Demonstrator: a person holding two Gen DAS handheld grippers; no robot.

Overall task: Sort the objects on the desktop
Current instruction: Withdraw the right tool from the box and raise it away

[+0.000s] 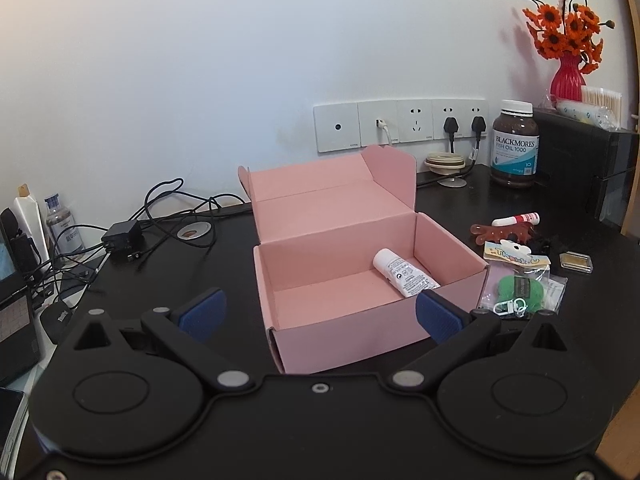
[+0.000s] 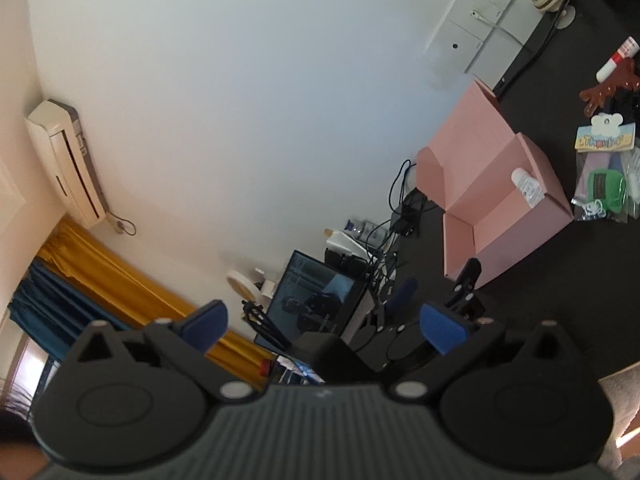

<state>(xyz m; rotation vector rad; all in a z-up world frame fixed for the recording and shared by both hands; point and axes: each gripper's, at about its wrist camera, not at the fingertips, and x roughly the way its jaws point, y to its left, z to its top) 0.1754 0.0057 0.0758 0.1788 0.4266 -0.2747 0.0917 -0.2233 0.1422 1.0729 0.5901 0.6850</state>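
Note:
An open pink cardboard box (image 1: 320,344) stands on the black desk, also in the right wrist view (image 2: 516,236). A white tube (image 1: 404,276) lies inside it at the right. My left gripper (image 1: 320,314) is open and empty, its blue pads straddling the box's near wall. My right gripper (image 2: 322,326) is open and empty, tilted, held high and left of the box; the left gripper (image 2: 436,292) shows below it. Right of the box lie a bagged green keychain (image 1: 518,292), a red-and-white stick (image 1: 516,219), a brown comb-like piece (image 1: 498,234) and a small gold tin (image 1: 576,261).
A fish oil bottle (image 1: 515,145), a black case with a red vase of orange flowers (image 1: 568,40) stand back right. Wall sockets (image 1: 400,125), tape rolls (image 1: 444,161), a charger and tangled cables (image 1: 122,236) lie behind and left. A laptop (image 2: 316,300) sits at the left edge.

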